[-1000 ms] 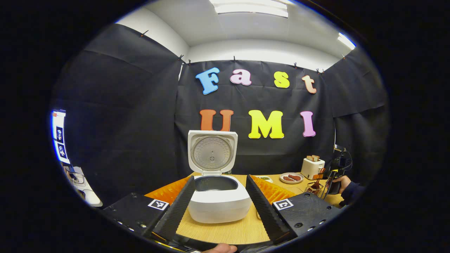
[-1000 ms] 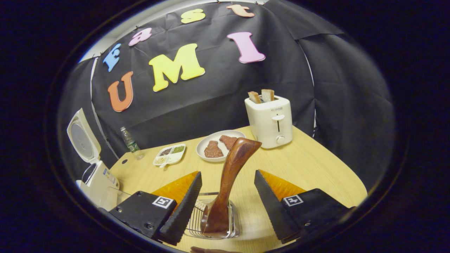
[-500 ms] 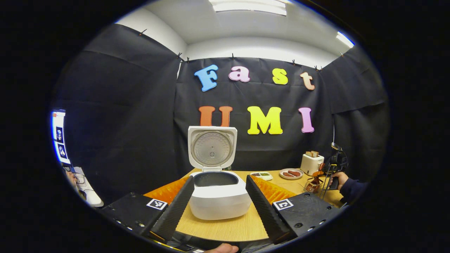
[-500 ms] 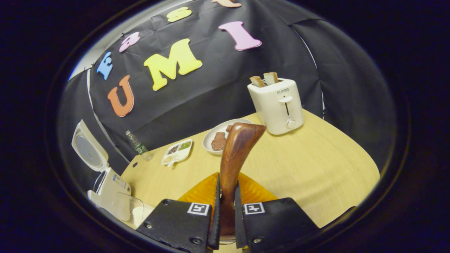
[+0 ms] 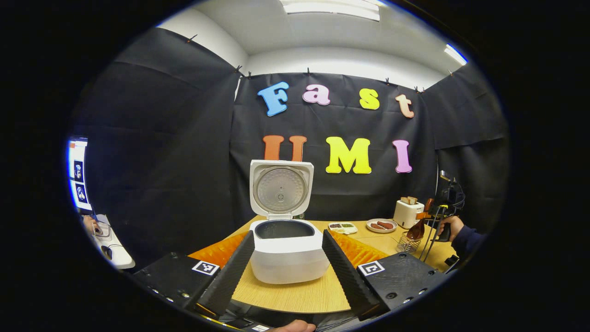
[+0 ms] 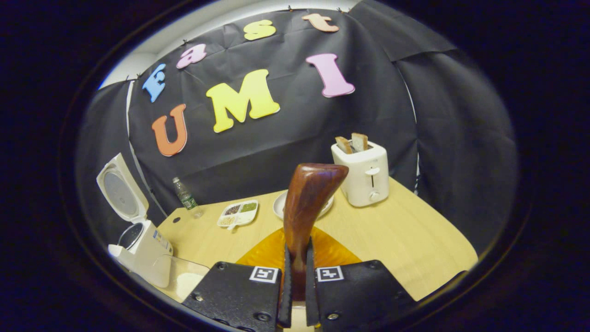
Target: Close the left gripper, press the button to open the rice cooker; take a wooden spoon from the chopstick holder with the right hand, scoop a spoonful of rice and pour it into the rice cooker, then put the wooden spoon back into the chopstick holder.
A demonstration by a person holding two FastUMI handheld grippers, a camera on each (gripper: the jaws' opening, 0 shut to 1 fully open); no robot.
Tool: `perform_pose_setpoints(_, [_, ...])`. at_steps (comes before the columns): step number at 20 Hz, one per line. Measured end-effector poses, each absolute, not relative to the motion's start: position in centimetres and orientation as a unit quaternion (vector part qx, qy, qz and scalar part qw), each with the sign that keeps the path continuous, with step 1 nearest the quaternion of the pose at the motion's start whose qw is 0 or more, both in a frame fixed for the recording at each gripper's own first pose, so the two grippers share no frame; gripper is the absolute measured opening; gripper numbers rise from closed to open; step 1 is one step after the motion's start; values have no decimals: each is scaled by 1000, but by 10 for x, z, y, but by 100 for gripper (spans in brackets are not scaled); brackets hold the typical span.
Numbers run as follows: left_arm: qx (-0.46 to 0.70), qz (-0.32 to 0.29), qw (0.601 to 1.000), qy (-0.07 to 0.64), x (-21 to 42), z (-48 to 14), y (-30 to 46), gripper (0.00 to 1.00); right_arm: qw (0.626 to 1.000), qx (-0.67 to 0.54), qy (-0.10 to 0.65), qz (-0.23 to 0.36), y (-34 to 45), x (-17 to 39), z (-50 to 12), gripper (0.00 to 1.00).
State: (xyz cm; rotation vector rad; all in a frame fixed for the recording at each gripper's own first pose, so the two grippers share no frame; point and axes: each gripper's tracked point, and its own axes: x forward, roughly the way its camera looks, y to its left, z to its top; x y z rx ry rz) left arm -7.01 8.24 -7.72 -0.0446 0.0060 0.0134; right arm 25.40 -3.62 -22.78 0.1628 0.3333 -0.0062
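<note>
Right gripper [image 6: 295, 286] is clamped tight on the wooden spoon [image 6: 306, 203], lifted above the table [image 6: 415, 240]. Left gripper [image 5: 288, 263] hangs wide open facing the open-lidded rice cooker [image 5: 286, 253].

The wooden spoon's [image 6: 308, 207] bowl end is hidden below the right hand-held gripper's [image 6: 295, 276] pressed-together fingers.

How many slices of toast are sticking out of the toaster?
2. Both stand side by side in the slots on top of the white toaster, one toast slice on the left, the other slice on the right.
</note>
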Motion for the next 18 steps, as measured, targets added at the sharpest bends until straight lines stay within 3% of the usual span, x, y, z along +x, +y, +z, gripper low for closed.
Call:
perform_pose_setpoints(10, [-24,-10,999,-19,-93,-65,82,94,996,9,86,39,64,197,-151,13])
perform_pose_setpoints(15, [-15,-15,1000,-20,-99,-64,80,94,992,-5,100,71,128,188,-179,13])
perform_pose_setpoints(18, [-18,-15,1000,-21,-97,-64,80,94,992,-9,112,59,147,191,-208,13])
